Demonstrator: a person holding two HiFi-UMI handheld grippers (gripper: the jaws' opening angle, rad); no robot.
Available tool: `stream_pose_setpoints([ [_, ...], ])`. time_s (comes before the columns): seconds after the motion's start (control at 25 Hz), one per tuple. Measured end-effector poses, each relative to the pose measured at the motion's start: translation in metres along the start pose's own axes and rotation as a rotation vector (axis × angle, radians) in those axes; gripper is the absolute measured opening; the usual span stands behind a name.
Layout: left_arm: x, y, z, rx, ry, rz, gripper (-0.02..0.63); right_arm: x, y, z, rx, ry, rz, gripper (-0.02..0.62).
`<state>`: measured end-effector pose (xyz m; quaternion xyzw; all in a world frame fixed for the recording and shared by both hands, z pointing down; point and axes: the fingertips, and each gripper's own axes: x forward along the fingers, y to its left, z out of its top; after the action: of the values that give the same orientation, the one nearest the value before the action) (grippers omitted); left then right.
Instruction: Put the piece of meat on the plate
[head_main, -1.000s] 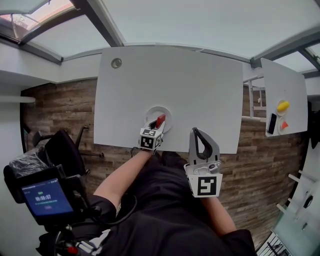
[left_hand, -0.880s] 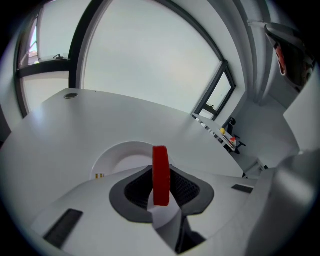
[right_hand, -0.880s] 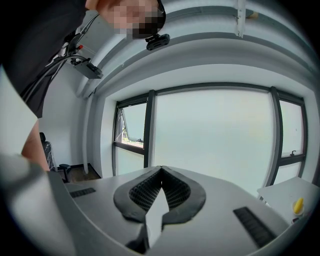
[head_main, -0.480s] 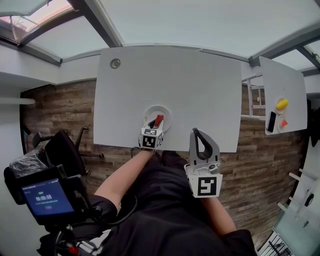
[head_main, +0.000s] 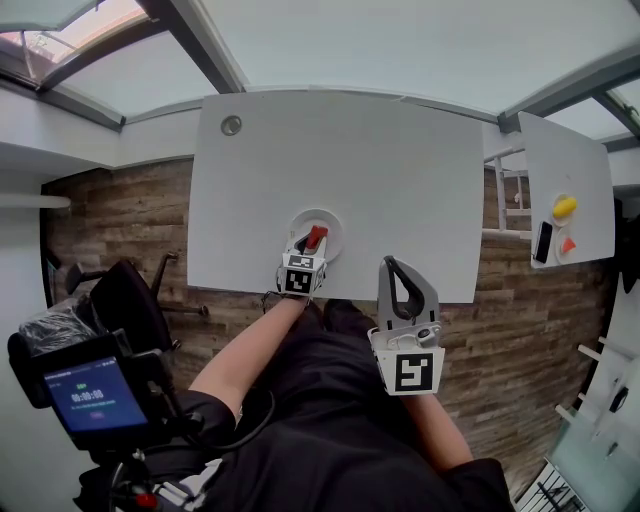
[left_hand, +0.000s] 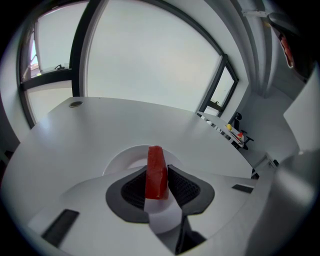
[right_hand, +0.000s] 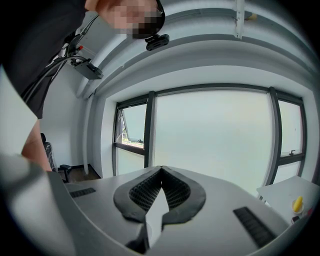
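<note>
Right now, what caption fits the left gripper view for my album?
The left gripper holds a red piece of meat in its jaws over the white plate.

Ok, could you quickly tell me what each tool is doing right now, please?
Left tool: closed on the piece of meat, over the plate.
Right tool: closed, holding nothing.

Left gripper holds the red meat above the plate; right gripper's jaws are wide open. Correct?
No: the jaws of the right gripper are shut, tips together, as the right gripper view shows. The left gripper does hold the meat above the plate.
</note>
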<state>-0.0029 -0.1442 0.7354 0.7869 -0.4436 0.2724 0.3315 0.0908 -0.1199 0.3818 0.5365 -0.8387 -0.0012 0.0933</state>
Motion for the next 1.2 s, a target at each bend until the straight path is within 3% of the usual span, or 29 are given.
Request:
stream_pose_setpoints([
  [0.32, -0.002, -0.003, 0.001, 0.038, -0.004, 0.007, 0.095, -0.002, 0.003, 0.001, -0.009, 0.005, 0.010, 0.003],
  [0.44, -0.001, -0.003, 0.001, 0.035, -0.003, 0.008, 0.148, -0.004, 0.004, -0.004, -0.002, 0.030, 0.012, 0.003],
  [0.72, 0.002, 0.001, 0.003, 0.042, 0.004, 0.038, 0.191, -0.004, 0.001, -0.004, 0.012, 0.016, 0.009, 0.003],
  [1.2, 0.007, 0.001, -0.009, 0.047, 0.027, 0.032, 0.219, -0.003, 0.005, -0.002, 0.006, 0.011, 0.027, 0.003],
])
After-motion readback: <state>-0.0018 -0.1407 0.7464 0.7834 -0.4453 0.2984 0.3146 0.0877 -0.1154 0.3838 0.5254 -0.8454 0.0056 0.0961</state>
